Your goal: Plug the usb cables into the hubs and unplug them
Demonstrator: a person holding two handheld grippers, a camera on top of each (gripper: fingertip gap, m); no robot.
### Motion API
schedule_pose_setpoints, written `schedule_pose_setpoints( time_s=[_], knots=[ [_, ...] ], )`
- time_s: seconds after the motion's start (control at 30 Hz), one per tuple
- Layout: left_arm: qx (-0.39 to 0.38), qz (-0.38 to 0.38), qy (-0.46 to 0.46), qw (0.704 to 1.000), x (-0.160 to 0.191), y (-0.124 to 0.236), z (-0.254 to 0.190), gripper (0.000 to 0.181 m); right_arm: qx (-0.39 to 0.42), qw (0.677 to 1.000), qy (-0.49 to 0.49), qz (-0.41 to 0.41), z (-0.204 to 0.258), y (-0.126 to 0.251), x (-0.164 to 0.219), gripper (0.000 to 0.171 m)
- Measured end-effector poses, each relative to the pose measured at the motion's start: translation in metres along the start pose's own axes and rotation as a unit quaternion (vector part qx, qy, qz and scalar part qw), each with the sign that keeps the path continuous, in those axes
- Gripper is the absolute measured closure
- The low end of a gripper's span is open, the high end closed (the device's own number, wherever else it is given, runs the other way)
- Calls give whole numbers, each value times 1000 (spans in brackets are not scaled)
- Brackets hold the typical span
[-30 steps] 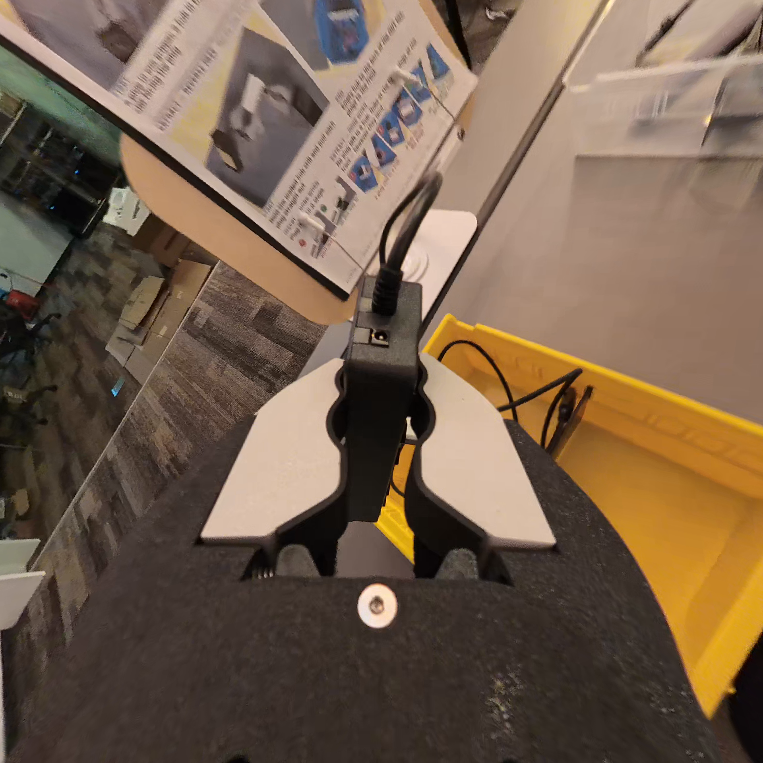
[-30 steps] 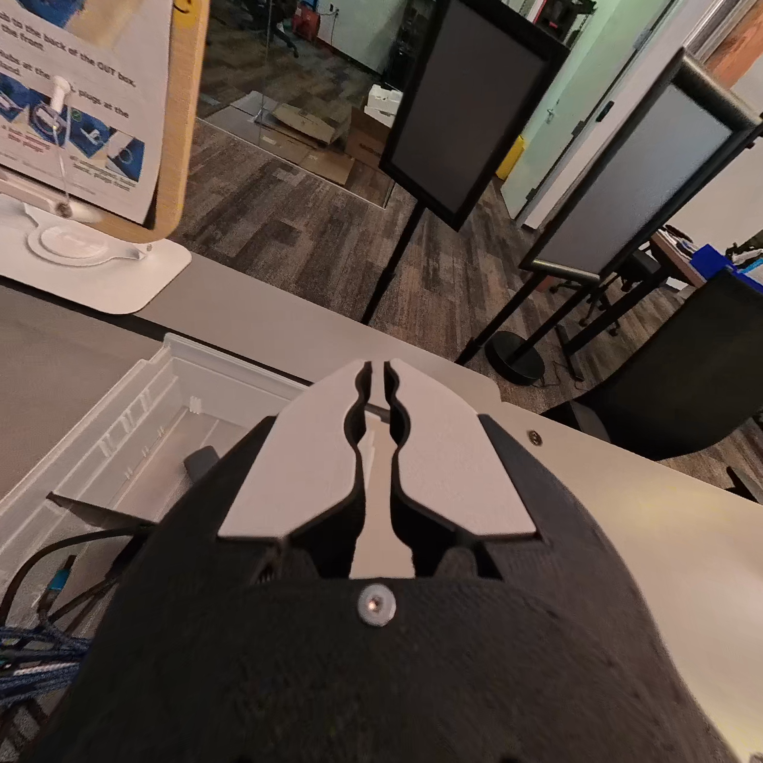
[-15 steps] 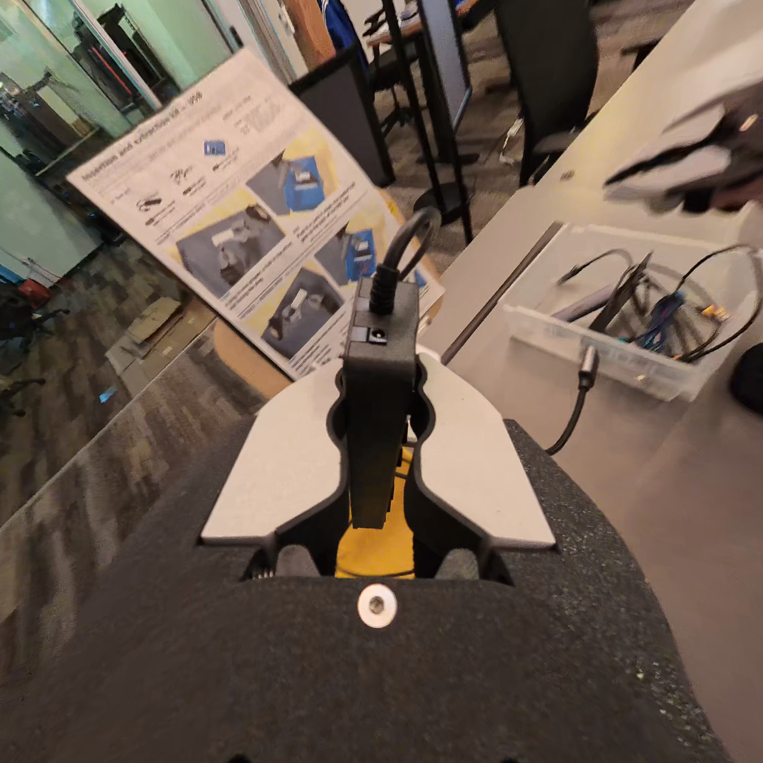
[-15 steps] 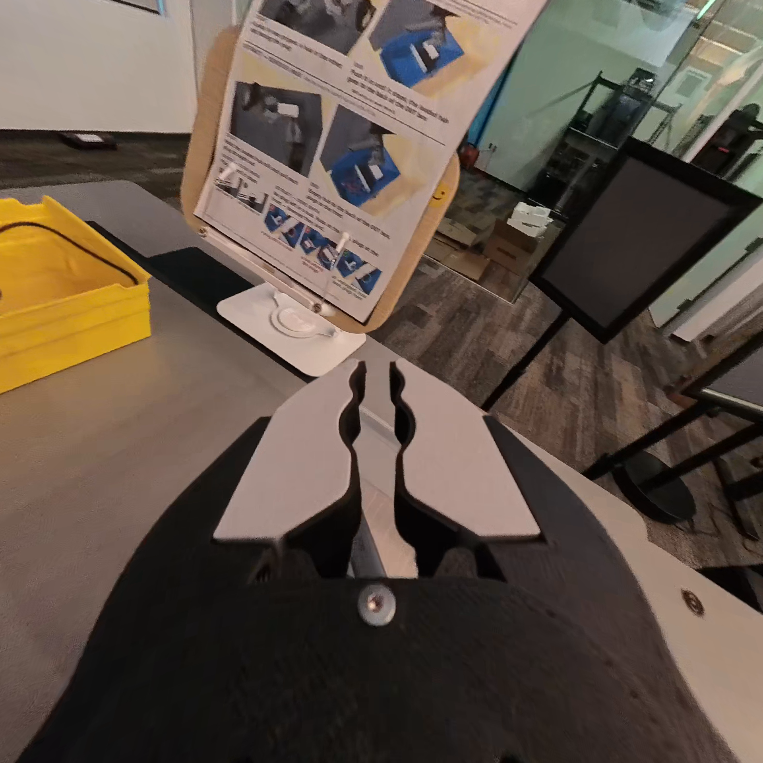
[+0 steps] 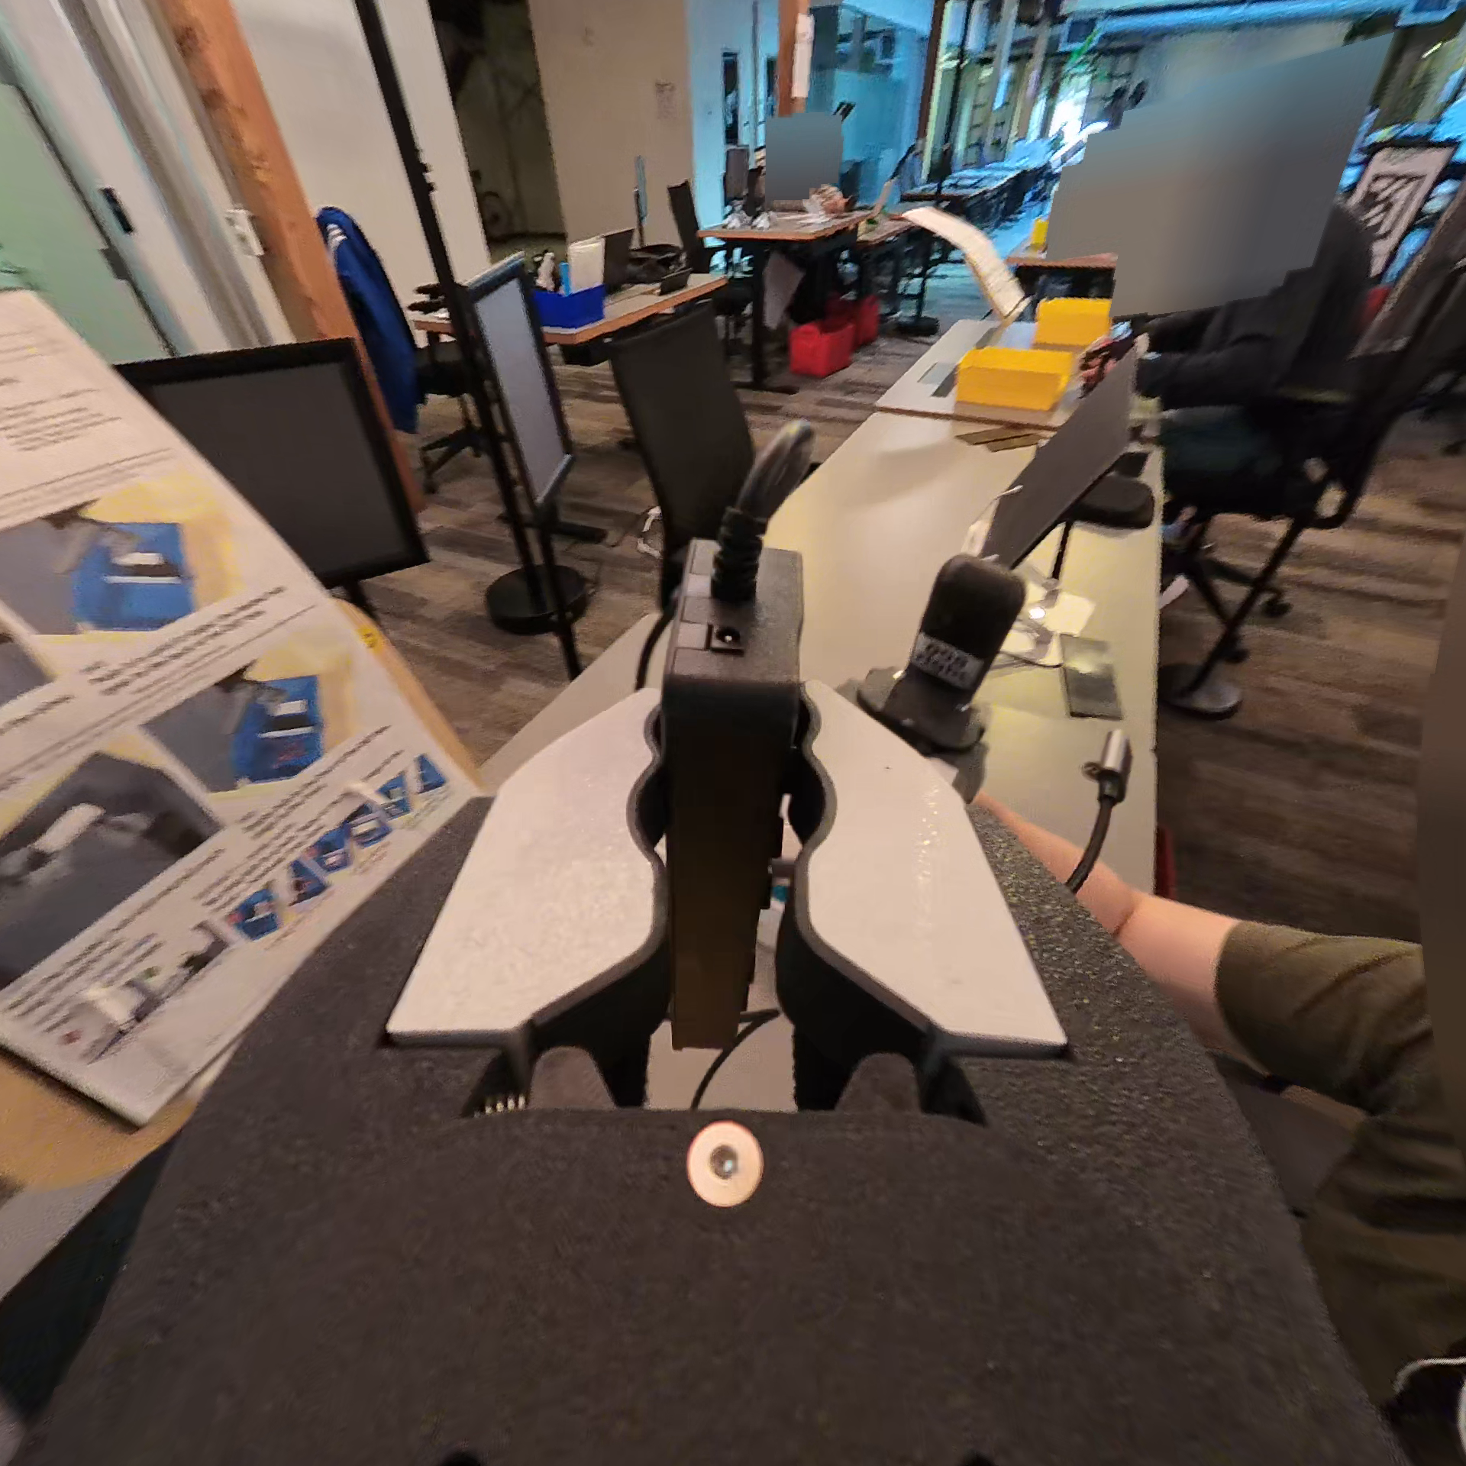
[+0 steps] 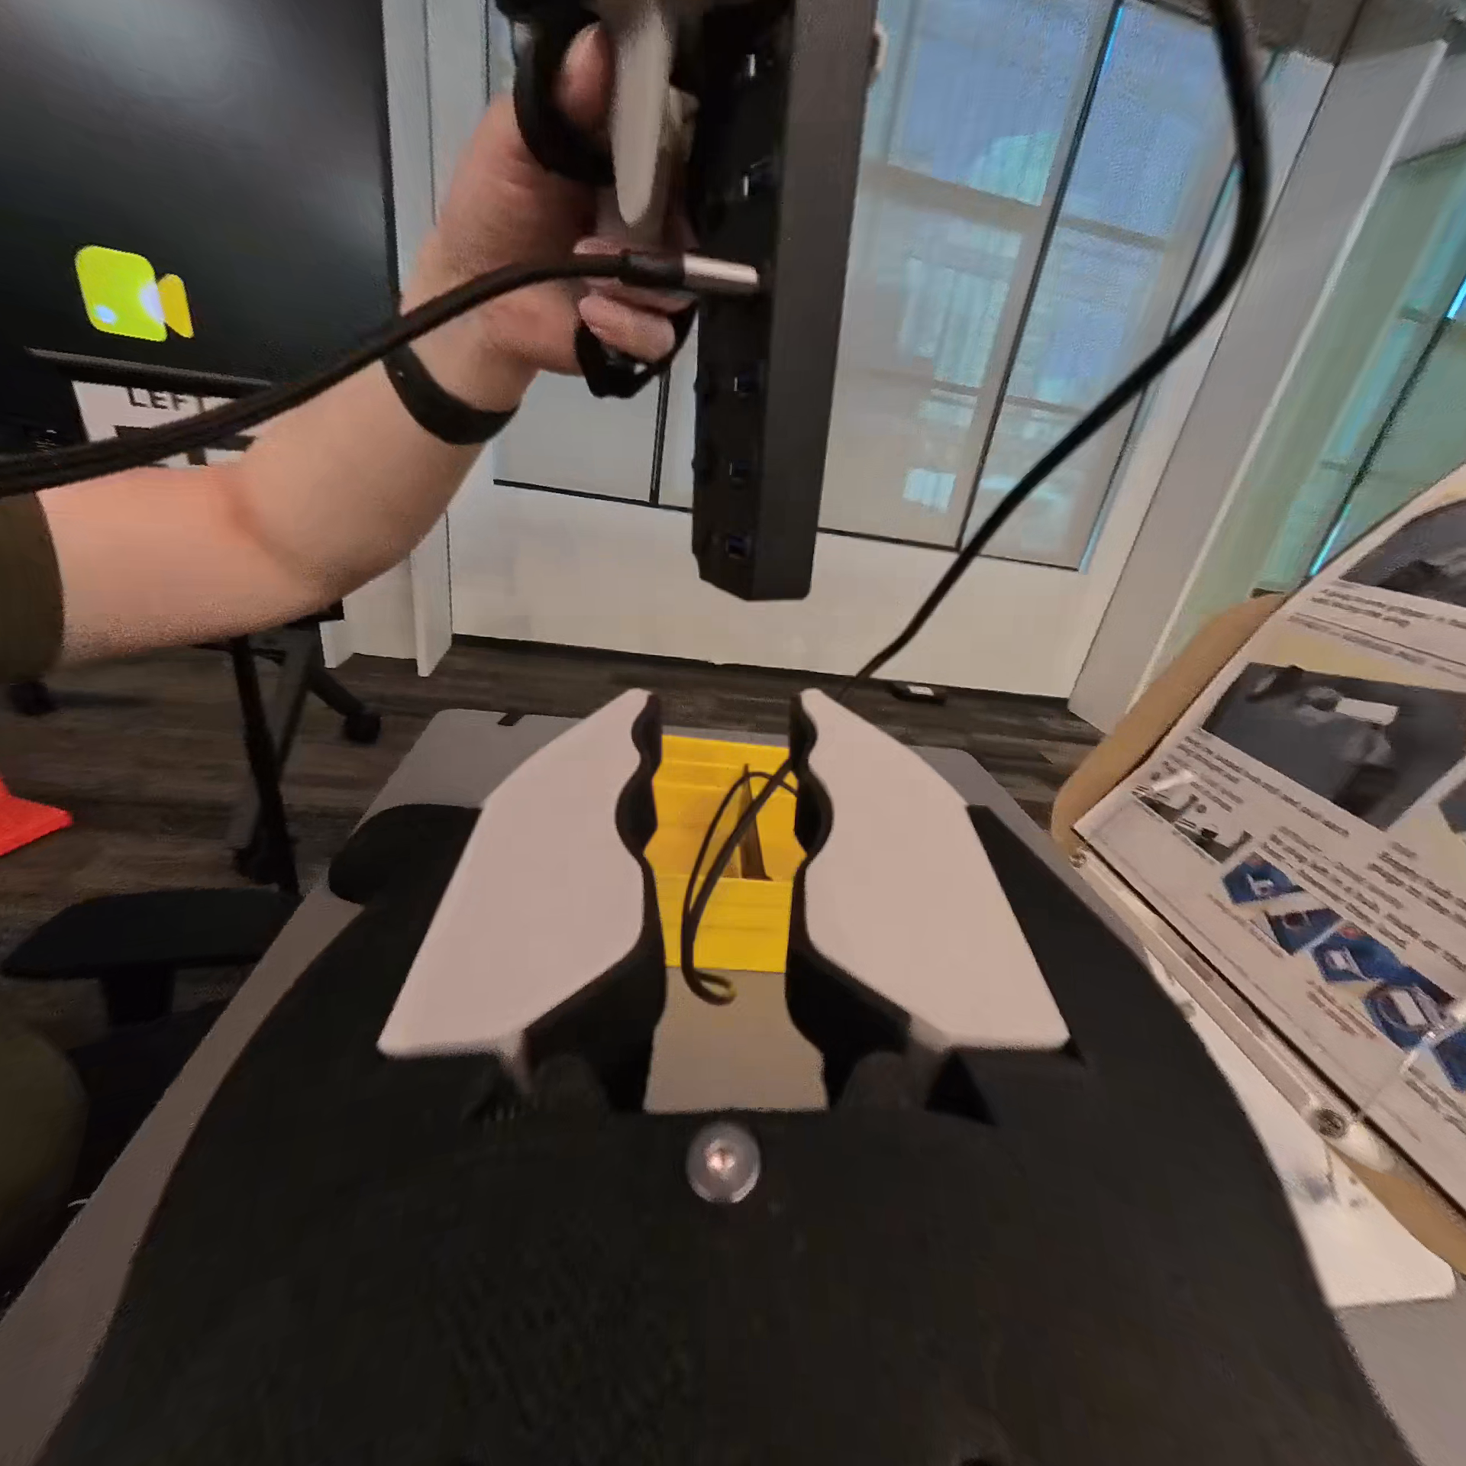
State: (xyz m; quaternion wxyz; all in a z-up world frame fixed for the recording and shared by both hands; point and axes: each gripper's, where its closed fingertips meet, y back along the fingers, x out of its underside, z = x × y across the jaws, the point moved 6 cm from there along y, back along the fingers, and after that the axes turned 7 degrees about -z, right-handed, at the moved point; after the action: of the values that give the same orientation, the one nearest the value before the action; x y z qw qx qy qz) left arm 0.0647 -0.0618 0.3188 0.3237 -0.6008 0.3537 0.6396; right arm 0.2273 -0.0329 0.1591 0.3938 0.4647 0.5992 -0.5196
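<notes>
My left gripper (image 5: 730, 698) is shut on a long black USB hub (image 5: 726, 793) and holds it in the air. The hub's own thick cable (image 5: 773, 468) leaves its far end. In the right wrist view the hub (image 6: 761, 412) hangs upright above the table, and a silver plug (image 6: 714, 278) on a black braided cable meets a port on its side. My right gripper (image 6: 723, 702) is open and empty, below the hub. In the left wrist view another silver plug (image 5: 1113, 757) shows to the hub's right, apart from it.
A yellow bin (image 6: 754, 928) holding a thin black cable sits on the grey table (image 6: 730, 1055) beyond my right gripper. An instruction poster on a stand (image 6: 1309, 793) (image 5: 159, 754) is close by. A person's forearm (image 5: 1150, 936) and a black upright object (image 5: 952, 635) are on the right. My hands' fingertips stand some 15 cm from each other.
My right gripper's jaws have opened from nearly shut. Its view has swung from the poster to the hub and the yellow bin. The left gripper has turned towards the room, still gripping the hub.
</notes>
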Motion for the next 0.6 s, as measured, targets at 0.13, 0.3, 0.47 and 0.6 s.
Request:
schedule_pose_setpoints(
  time_s=[0.13,0.3,0.47,0.6],
  knots=[
    [44,-7,26,999,6,-21,-16,154,7,999,-19,-29,3,-7,0,116],
    [72,-4,33,997,18,-44,-28,154,-61,990,-96,-84,12,-11,-3,118],
    [92,6,42,995,32,-58,-32,155,-46,990,-101,-84,9,-18,6,118],
    [103,14,39,994,40,-64,-36,155,-57,989,-123,-66,10,-31,23,125]
  ],
)
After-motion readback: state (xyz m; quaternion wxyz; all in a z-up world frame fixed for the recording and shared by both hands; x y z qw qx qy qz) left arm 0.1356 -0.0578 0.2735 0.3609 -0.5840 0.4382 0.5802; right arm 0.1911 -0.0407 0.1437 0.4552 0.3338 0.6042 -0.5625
